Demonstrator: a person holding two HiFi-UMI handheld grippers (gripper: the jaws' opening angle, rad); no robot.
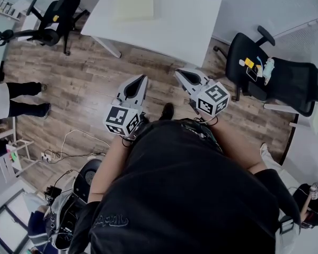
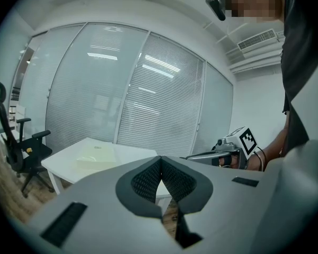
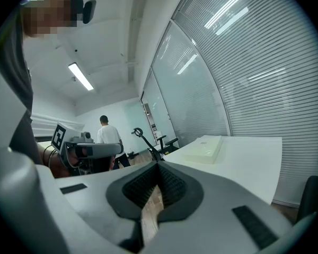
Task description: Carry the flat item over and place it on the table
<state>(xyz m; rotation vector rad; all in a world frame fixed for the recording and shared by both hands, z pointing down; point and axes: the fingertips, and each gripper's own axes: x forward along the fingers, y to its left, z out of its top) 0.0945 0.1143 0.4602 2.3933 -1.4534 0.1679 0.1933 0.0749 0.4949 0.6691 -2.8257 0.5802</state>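
Observation:
A pale yellow flat item [image 1: 133,1] lies on the white table [image 1: 185,20] at the far side of the room. It also shows as a flat item [image 2: 98,155] in the left gripper view and as a flat item [image 3: 204,148] in the right gripper view, resting on the tabletop [image 3: 249,163]. My left gripper [image 1: 139,81] and right gripper [image 1: 181,74] hang side by side over the wooden floor, short of the table. In both gripper views the jaws meet at the tips, left gripper [image 2: 160,160] and right gripper [image 3: 158,165], with nothing held.
One black office chair [image 1: 53,20] stands left of the table, another chair [image 1: 270,73] with small objects on its seat stands at the right. A person [image 1: 10,99] stands at the left edge. Cables [image 1: 69,147] lie on the floor beside me.

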